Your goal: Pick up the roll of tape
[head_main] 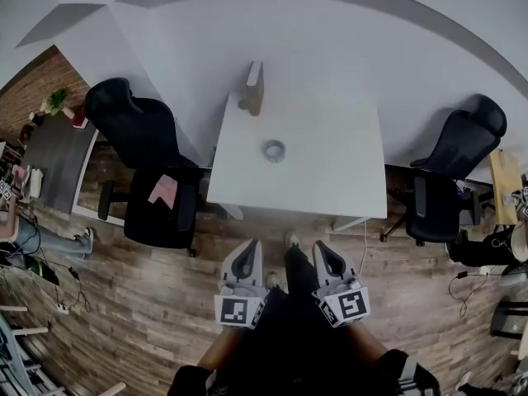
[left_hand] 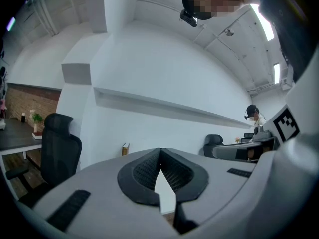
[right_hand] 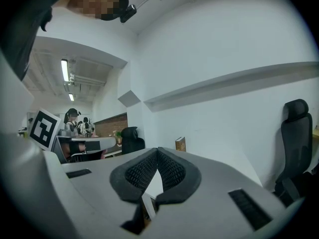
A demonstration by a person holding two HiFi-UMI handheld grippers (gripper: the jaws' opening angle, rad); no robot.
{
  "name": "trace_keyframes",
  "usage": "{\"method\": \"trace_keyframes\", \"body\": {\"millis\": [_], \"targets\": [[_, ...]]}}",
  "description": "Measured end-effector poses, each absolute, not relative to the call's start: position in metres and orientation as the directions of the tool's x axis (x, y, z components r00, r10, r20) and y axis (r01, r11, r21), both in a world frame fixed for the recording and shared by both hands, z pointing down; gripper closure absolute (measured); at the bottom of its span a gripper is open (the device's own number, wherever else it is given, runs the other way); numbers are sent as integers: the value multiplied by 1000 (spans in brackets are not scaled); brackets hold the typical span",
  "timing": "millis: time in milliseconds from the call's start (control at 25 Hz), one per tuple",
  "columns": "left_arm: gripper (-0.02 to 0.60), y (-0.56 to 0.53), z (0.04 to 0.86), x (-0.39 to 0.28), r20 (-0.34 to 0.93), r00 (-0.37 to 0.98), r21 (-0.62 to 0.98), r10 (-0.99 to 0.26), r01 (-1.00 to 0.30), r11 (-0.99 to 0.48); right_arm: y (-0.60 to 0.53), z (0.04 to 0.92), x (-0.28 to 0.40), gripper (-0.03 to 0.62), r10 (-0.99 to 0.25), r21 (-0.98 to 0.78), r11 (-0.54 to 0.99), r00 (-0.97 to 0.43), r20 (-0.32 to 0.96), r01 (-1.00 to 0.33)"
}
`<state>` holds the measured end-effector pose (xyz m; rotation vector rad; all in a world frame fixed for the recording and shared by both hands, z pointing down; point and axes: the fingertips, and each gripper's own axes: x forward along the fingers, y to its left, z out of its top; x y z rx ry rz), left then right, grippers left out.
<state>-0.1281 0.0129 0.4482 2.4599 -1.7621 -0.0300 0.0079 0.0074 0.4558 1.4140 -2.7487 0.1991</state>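
A grey roll of tape (head_main: 274,150) lies flat near the middle of the white table (head_main: 330,180) in the head view. Both grippers hang well short of the table, over the wood floor in front of its near edge. My left gripper (head_main: 247,252) is shut with its jaws meeting at the tip (left_hand: 160,151) and nothing between them. My right gripper (head_main: 324,252) is shut and empty too (right_hand: 157,150). Neither gripper view shows the tape; the gripper bodies hide the tabletop.
A brown book (head_main: 252,89) stands upright at the table's far left edge, and it also shows as the book (left_hand: 125,149) and the book (right_hand: 180,144). One black office chair (head_main: 148,172) stands left of the table, another chair (head_main: 450,172) right. A dark desk (head_main: 49,159) is far left.
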Motion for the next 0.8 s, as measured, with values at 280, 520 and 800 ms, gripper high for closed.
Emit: {"method": "trace_keyframes", "body": {"millis": [280,520,800], "targets": [[558,-50,458,-135,58,311,110,-949,-946,-304,-57,463,-5,580,-791,-92,597,-604,95,-797],[558,-114,465,-139,86,301,91,-950,-952,-294,-120,469,-10,580,-780,-93,609,-616,113,-788],[558,-193,483,-132,137,304,116,-943,-950,-290,-193,472,-9,580,-769,-105,616,-625,135,-781]]}}
